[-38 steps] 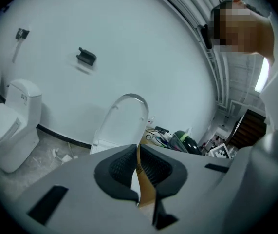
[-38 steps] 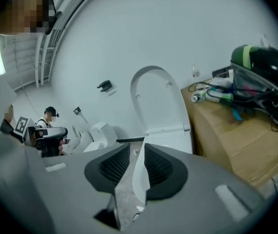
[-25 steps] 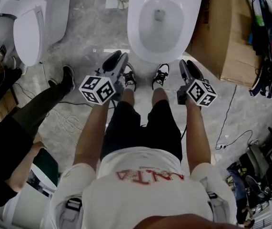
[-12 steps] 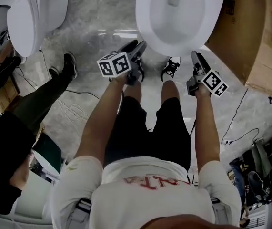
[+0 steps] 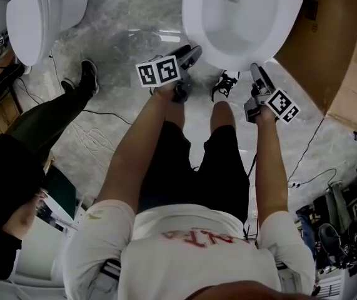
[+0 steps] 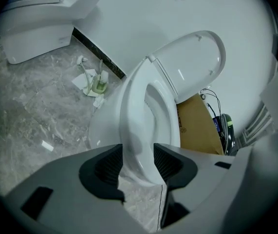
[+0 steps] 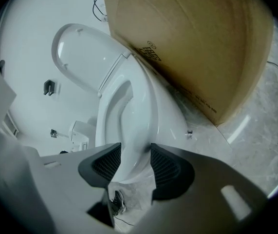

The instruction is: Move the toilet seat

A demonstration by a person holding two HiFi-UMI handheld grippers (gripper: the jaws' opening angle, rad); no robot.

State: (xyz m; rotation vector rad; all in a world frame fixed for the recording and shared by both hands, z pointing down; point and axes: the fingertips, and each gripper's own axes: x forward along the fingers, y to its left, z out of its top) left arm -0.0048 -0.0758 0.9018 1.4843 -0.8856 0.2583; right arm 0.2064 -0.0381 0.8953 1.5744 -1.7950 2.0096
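Framing the toilet seat (image 6: 131, 111) rim between the wide, just-opened jaws of your left gripper (image 6: 138, 165) and right gripper (image 7: 136, 164), you have yet to clamp or move it.

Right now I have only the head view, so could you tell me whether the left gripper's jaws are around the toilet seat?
Observer: Yes. The left gripper has just been opening its jaws, and the toilet seat has its front rim between them.
Operator: And the other one?
Observer: The right gripper has likewise just been opening its jaws, with the same rim between them.
Operator: What stands behind the seat?
Observer: The lid, raised.
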